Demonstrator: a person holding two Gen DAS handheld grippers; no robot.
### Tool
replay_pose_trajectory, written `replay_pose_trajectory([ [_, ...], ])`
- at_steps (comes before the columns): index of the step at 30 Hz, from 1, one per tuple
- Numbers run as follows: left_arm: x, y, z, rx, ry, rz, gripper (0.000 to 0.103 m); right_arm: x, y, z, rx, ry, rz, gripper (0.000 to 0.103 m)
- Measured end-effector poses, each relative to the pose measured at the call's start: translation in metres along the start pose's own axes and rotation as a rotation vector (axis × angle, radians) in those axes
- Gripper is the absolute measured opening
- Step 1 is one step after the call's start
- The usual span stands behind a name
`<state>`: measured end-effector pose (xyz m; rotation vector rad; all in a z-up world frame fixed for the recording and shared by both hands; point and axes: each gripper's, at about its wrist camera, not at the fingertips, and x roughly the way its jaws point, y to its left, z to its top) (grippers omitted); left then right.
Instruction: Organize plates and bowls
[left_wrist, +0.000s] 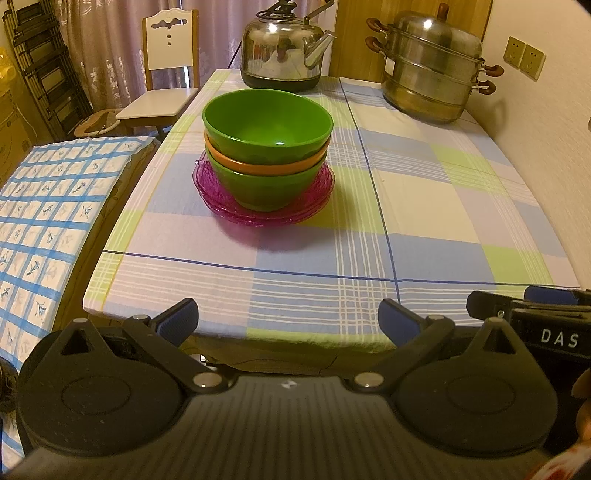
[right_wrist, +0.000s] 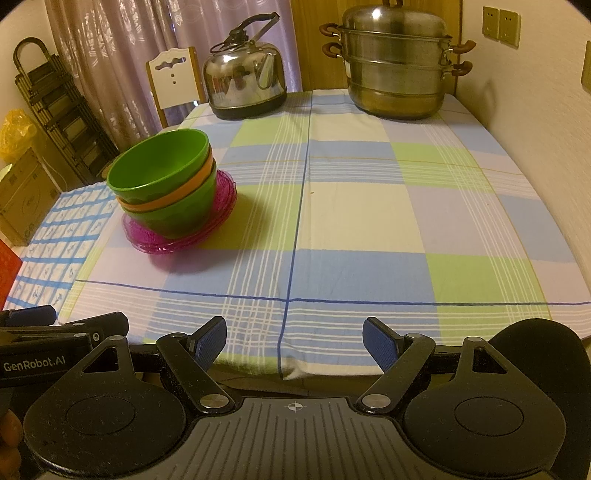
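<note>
On the checked tablecloth (left_wrist: 406, 206), bowls (left_wrist: 267, 147) sit nested on stacked plates (left_wrist: 258, 212), apparently finished; left gripper (left_wrist: 288, 319) and right gripper (right_wrist: 293, 343) hang near, wide open, empty.

Two green bowls (left_wrist: 267, 125) sandwiching an orange bowl (left_wrist: 258, 165), magenta plates (left_wrist: 264, 212), blue-green-cream checked tablecloth (left_wrist: 424, 206), silver kettle (left_wrist: 282, 46), blue-gridded white cloth (left_wrist: 48, 206).

We see smooth, glossy plastic bowls (left_wrist: 267, 147) stacked on translucent, ridged pink plastic plates (left_wrist: 221, 201). The worktop (left_wrist: 424, 206) wears matt woven checked cloth. At its far edge, a kettle (left_wrist: 284, 48) and steamer pot (left_wrist: 432, 70) are polished, mirror-bright metal. Each hand-held gripper (right_wrist: 295, 341) is matt black plastic with textured blue pads (right_wrist: 210, 341).
</note>
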<state>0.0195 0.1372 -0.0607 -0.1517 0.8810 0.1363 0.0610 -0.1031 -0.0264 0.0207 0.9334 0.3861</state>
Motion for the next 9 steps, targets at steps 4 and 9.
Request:
replay_pose_trajectory([
  [4,-0.0004,0.0013,0.0005,-0.012,-0.01,-0.003,0.103,-0.0001,0.0001,0.0,-0.001,-0.001,-0.001,0.08],
  [9,-0.0011,0.0057,0.0011,-0.022,-0.017,-0.004,0.103,-0.0009,-0.0001,-0.0001,0.001,-0.006,0.0,0.08],
])
